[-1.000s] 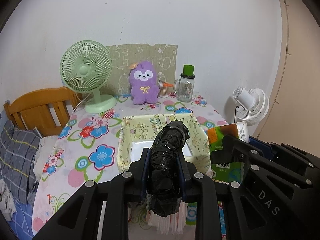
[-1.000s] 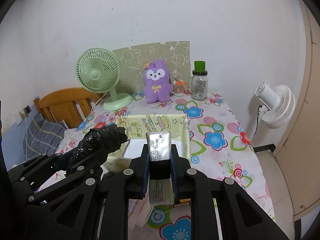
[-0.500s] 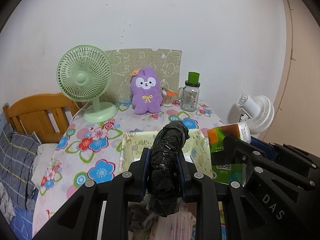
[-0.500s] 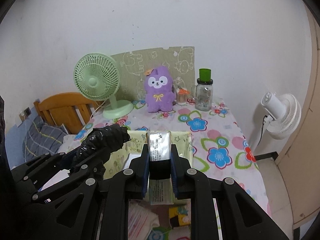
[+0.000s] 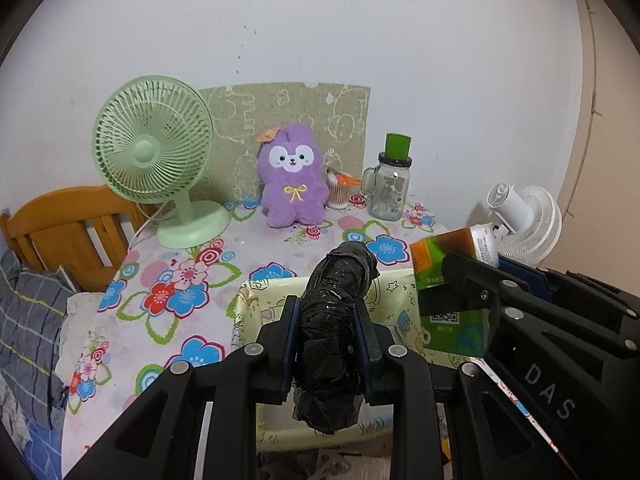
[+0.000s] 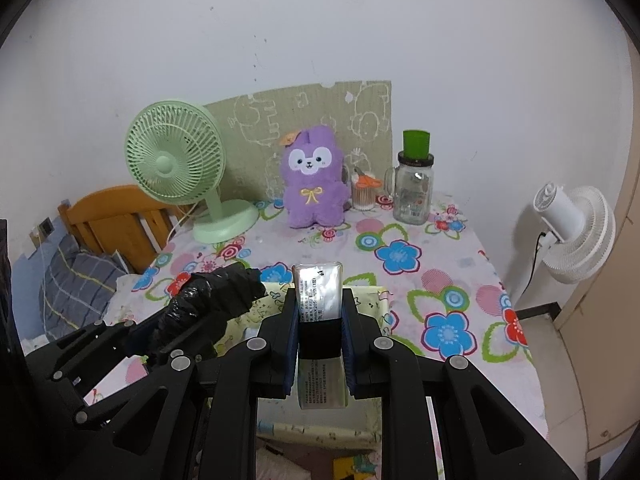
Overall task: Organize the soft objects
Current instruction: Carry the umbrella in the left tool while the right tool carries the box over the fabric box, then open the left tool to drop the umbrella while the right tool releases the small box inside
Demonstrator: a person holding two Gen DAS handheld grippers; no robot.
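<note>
My left gripper point(image 5: 326, 316) is shut on a black plastic bag roll point(image 5: 336, 320) and holds it above a pale yellow patterned bin point(image 5: 256, 300). The roll also shows in the right wrist view point(image 6: 216, 300). My right gripper point(image 6: 320, 312) is shut on a green and silver tissue pack point(image 6: 318, 294), held over the bin's right side point(image 6: 380, 300). The pack shows in the left wrist view point(image 5: 452, 280). A purple plush toy point(image 5: 292, 176) sits upright at the back of the table.
A flowered tablecloth point(image 5: 168, 292) covers the table. At the back stand a green desk fan point(image 5: 156, 160), a glass jar with green lid point(image 5: 390, 184) and a small cup of swabs point(image 5: 340, 190). A wooden chair point(image 5: 60, 228) is at left, a white fan point(image 6: 572, 232) at right.
Both grippers have lifted up and pulled back with their loads. The bin now sits lower in both views and more of the table's back shows.
</note>
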